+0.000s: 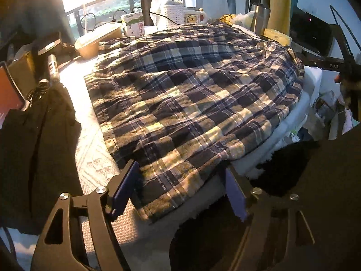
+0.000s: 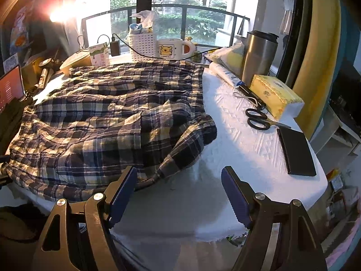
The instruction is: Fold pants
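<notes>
Blue, black and cream plaid pants (image 1: 187,103) lie spread over a table covered with a white cloth (image 1: 94,158). In the right wrist view the pants (image 2: 108,122) fill the left half of the table, rumpled, with a folded flap near their right edge. My left gripper (image 1: 182,183) is open, its blue pads (image 1: 126,189) on either side of the pants' near corner at the table's front edge. My right gripper (image 2: 179,185) is open and empty, over the bare cloth just right of the pants' near edge.
Along the right of the table lie black scissors (image 2: 259,118), a black flat case (image 2: 295,151), a yellow tissue pack (image 2: 275,94) and a steel tumbler (image 2: 257,54). At the back stand a white basket (image 2: 143,45), a mug (image 2: 172,48) and a carton (image 2: 99,54). A dark garment (image 1: 38,135) lies left.
</notes>
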Demonstrator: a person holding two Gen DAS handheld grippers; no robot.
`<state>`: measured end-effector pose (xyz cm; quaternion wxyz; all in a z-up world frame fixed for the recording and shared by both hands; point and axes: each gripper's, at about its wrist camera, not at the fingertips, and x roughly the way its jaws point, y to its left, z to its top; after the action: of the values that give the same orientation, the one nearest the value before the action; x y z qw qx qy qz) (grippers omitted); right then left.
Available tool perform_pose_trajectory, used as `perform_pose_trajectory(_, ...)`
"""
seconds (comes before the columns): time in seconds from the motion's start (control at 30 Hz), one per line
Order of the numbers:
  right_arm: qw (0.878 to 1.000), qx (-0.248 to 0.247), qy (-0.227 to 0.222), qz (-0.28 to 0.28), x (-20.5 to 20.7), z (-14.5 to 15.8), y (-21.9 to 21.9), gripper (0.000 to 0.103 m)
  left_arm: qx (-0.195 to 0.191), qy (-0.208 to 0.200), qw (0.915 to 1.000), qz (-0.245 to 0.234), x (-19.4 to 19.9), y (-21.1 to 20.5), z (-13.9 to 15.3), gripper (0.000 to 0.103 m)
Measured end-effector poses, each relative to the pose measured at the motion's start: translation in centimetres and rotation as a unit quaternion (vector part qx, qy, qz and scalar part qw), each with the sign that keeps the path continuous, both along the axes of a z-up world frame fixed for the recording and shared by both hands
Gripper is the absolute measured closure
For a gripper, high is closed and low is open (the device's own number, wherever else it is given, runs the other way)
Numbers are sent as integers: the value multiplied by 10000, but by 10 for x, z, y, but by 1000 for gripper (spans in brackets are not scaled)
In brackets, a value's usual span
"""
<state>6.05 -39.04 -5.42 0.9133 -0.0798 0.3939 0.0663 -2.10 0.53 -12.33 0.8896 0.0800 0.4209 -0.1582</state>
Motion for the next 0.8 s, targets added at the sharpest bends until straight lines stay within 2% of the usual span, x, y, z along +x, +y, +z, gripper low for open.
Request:
perform_pose_trajectory(0.03, 10000, -6, -8, -3, 0, 0, 0, 24, -38, -17, 10000, 13, 0, 1, 1, 51)
perform_pose_trajectory(0.07, 10000, -9, -17, -9, 0, 1, -1, 24, -46, -43, 10000, 55, 1, 1, 3, 71)
perform_pose_trajectory(0.13, 10000, -26, -51, -41, 0, 2, -3, 24, -76, -85, 9997, 212, 4, 5, 5, 91)
perform_pose_trajectory(0.17, 10000, -41, -61, -62, 0, 2, -5, 24, -153, -117, 9994, 274, 5, 8, 7, 96)
perform_pose_trajectory(0.33, 9993, -282, -198, -143, 1, 5, -16, 24, -278, -341, 9983, 379, 7, 20, 20, 100)
perform_pose_trajectory(0.43, 9966, -766, -286, -87, 5, -1, -21, 24, -388, -364, 9974, 478, 9, 29, 27, 100)
perform_pose_trajectory(0.57, 9872, -1566, -243, 179, 14, -18, -19, 24, -569, -258, 9957, 682, 18, 44, 33, 100)
perform_pose_trajectory(0.73, 9788, -1877, -363, 738, 27, -34, 0, 24, -557, -159, 9953, 776, 32, 47, 32, 100)
perform_pose_trajectory(0.8, 9774, -1848, -467, 916, 34, -39, 9, 24, -569, -107, 9951, 797, 36, 45, 29, 100)
